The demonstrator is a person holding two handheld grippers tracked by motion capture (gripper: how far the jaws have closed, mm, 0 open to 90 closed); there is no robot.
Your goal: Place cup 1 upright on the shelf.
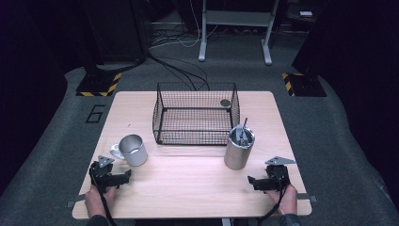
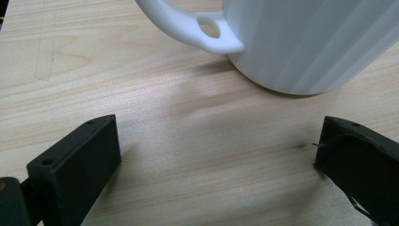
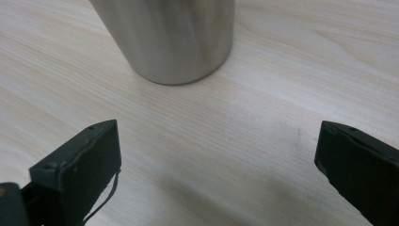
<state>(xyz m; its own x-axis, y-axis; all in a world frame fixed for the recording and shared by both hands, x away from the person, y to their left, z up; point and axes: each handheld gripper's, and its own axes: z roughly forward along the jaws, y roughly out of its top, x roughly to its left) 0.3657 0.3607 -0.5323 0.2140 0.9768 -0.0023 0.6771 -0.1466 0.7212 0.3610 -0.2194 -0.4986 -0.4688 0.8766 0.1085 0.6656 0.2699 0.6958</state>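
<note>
We hold both grippers wide open and empty; the rigid mug [image 1: 132,149] looks light, its smooth handle [image 2: 190,29] the surest hold.

2 black tools [image 1: 123,177] [image 1: 252,181], boxy jaws, grey 3-cornered plates, trailing cables.

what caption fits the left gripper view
Open left gripper facing a white mug on the wooden table.

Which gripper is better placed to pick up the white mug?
Left. The left gripper sits just in front of the white handled mug with its jaws open, and its own view shows the mug close ahead. The right gripper faces the steel cylinder instead.
</note>
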